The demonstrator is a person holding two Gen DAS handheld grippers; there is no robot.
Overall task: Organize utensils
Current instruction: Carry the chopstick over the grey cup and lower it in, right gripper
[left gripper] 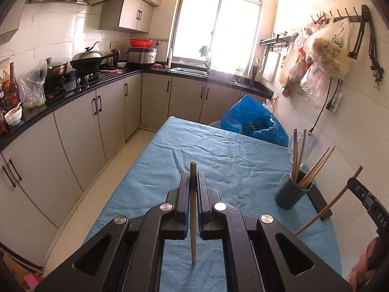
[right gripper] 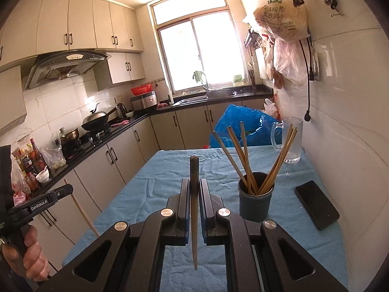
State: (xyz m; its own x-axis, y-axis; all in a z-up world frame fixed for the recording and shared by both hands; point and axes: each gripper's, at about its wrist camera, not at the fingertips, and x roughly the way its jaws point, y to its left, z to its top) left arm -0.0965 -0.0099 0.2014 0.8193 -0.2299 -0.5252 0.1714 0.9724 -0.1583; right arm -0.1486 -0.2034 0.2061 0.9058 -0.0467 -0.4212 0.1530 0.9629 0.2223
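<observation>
My left gripper [left gripper: 193,178] is shut on a wooden chopstick [left gripper: 193,216] that stands upright between its jaws above the blue tablecloth [left gripper: 218,155]. My right gripper [right gripper: 194,185] is shut on another chopstick [right gripper: 194,209] with a dark top end. A dark grey utensil holder [right gripper: 255,200] stands on the table right of the right gripper and holds several chopsticks [right gripper: 245,155]. It also shows in the left wrist view [left gripper: 291,191]. The right gripper's chopstick shows at the right of the left wrist view [left gripper: 328,204], and the left one at the left of the right wrist view [right gripper: 81,209].
A black phone [right gripper: 316,204] lies on the table right of the holder. A glass mug [right gripper: 290,138] stands at the back right by the wall. A blue plastic bag [right gripper: 240,126] sits behind the table's far end. Kitchen counter and cabinets [left gripper: 80,121] run along the left.
</observation>
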